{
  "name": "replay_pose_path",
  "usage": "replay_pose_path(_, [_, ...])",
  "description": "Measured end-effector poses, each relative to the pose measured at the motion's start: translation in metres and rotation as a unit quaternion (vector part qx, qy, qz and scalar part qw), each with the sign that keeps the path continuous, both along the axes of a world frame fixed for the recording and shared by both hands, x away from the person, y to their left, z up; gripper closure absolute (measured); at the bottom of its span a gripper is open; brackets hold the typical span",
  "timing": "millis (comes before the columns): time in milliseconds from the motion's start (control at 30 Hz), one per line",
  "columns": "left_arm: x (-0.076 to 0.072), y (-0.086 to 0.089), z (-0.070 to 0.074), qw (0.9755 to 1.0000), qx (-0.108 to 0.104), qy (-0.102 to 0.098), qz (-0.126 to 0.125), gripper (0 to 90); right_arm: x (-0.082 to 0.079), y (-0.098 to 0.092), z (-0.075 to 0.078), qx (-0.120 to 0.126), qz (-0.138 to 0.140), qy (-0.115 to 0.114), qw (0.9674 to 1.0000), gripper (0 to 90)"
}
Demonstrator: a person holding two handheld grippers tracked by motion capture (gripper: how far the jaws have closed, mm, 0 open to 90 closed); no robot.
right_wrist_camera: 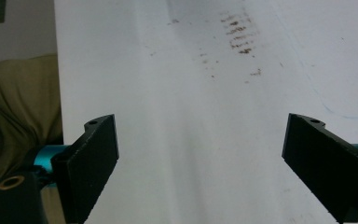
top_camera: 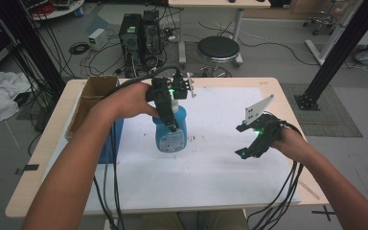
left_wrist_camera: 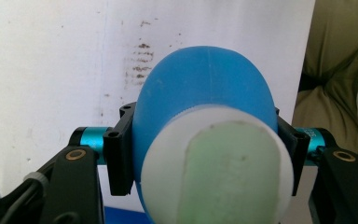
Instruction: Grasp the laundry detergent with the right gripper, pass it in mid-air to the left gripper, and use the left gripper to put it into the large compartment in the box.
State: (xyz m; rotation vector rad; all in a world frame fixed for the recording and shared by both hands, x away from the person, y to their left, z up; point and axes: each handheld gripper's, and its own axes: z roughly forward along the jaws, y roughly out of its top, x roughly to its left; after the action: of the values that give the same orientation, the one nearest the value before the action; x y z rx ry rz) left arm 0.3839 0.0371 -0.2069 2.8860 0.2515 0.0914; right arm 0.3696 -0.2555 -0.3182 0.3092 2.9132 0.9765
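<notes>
A blue bottle (top_camera: 171, 136) with a white cap is upright over the white sheet (top_camera: 220, 172) near the table's middle. My left gripper (top_camera: 172, 120) comes down from above and is shut on the bottle's upper body. In the left gripper view the black jaws clamp both sides of the blue bottle (left_wrist_camera: 205, 88), and the white cap (left_wrist_camera: 214, 177) sits close to the camera. To the right of the bottle, my right gripper (top_camera: 241, 140) is held over the sheet, open. In the right gripper view its two pads (right_wrist_camera: 93, 163) stand wide apart with only bare white sheet (right_wrist_camera: 168, 93) between them.
A cardboard box (top_camera: 93, 93) stands at the table's left edge with a blue object (top_camera: 110, 139) beside it. Brown stains (top_camera: 199, 139) mark the sheet. Cables trail off the near edge. A stool (top_camera: 218, 48) and computer towers (top_camera: 139, 33) stand beyond the far edge.
</notes>
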Motion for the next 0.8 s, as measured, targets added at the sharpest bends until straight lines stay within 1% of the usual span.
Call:
replay_pose_path(67, [0.001,0.001,0.001,1.0000,0.002,-0.001,0.003,37.9,0.000,-0.004,0.002,-0.005,-0.007,-0.004,1.0000,9.6])
replay_pose_path(100, [0.002,0.003,0.001,1.0000,0.003,-0.002,0.005,37.9,0.000,-0.006,0.002,-0.009,-0.009,-0.005,0.9999,1.3])
replay_pose_path(133, [0.002,0.004,0.002,1.0000,0.002,-0.002,0.008,37.9,0.000,-0.006,0.002,-0.009,-0.009,-0.005,0.9999,1.3])
replay_pose_path(167, [0.003,0.005,0.002,0.9999,0.001,-0.003,0.012,37.9,0.001,-0.010,0.003,-0.020,-0.020,-0.002,0.9996,0.6])
replay_pose_path(200, [0.004,0.007,0.003,0.9999,0.002,-0.004,0.016,37.9,0.001,-0.010,0.003,-0.020,-0.020,-0.002,0.9996,0.6])
replay_pose_path(233, [0.005,0.009,0.006,0.9997,0.004,-0.010,0.022,37.9,0.001,-0.016,0.005,-0.023,-0.016,-0.006,0.9996,0.6])
replay_pose_path(267, [0.005,0.009,0.006,0.9997,0.004,-0.010,0.022,37.9,0.001,-0.016,0.005,-0.023,-0.016,-0.006,0.9996,0.6])
replay_pose_path(300, [0.005,0.011,0.007,0.9995,0.001,-0.013,0.027,37.9,0.001,-0.019,0.005,-0.024,-0.018,-0.007,0.9995,0.6])
replay_pose_path(333, [0.007,0.014,0.010,0.9992,0.001,-0.018,0.036,37.9,0.003,-0.024,0.007,-0.031,-0.023,0.015,0.9992,0.7])
replay_pose_path(367, [0.008,0.016,0.013,0.9990,0.001,-0.020,0.039,37.9,0.004,-0.027,0.007,-0.032,-0.033,0.016,0.9988,0.7])
replay_pose_path(400, [0.008,0.018,0.015,0.9986,-0.003,-0.022,0.047,37.9,0.004,-0.031,0.009,-0.030,-0.047,0.013,0.9984,0.8])
replay_pose_path(433, [0.008,0.018,0.015,0.9986,-0.003,-0.022,0.047,37.9,0.005,-0.034,0.010,-0.028,-0.056,0.012,0.9980,0.8])
replay_pose_path(467, [0.009,0.020,0.018,0.9984,-0.004,-0.025,0.051,37.9,0.005,-0.034,0.010,-0.028,-0.056,0.012,0.9980,0.8])
replay_pose_path(500, [0.010,0.025,0.024,0.9977,-0.006,-0.028,0.061,37.9,0.007,-0.040,0.013,-0.033,-0.064,0.018,0.9972,0.8])
replay_pose_path(533, [0.010,0.025,0.024,0.9977,-0.006,-0.028,0.061,37.9,0.007,-0.043,0.014,-0.038,-0.064,0.021,0.9970,0.8])
replay_pose_path(567, [0.011,0.031,0.030,0.9968,-0.010,-0.031,0.072,37.9,0.007,-0.045,0.015,-0.041,-0.065,0.018,0.9969,0.8])
replay_pose_path(600, [0.011,0.031,0.030,0.9968,-0.010,-0.031,0.072,37.9,0.007,-0.047,0.016,-0.046,-0.066,0.014,0.9967,0.8])
replay_pose_path(633, [0.011,0.036,0.037,0.9960,-0.012,-0.032,0.082,37.9,0.007,-0.049,0.018,-0.049,-0.066,0.014,0.9965,0.8])
replay_pose_path(667, [0.011,0.036,0.037,0.9960,-0.012,-0.032,0.082,37.9,0.007,-0.049,0.018,-0.049,-0.066,0.014,0.9965,0.8])
replay_pose_path(733, [0.011,0.042,0.045,0.9955,-0.013,-0.033,0.088,37.9,0.006,-0.052,0.019,-0.055,-0.060,0.015,0.9965,0.8])
replay_pose_path(767, [0.011,0.045,0.048,0.9950,-0.013,-0.033,0.093,37.9,0.006,-0.054,0.020,-0.059,-0.061,0.013,0.9963,0.8])
replay_pose_path(800, [0.010,0.047,0.051,0.9949,-0.010,-0.034,0.095,37.9,0.006,-0.056,0.021,-0.062,-0.067,0.010,0.9958,0.8])
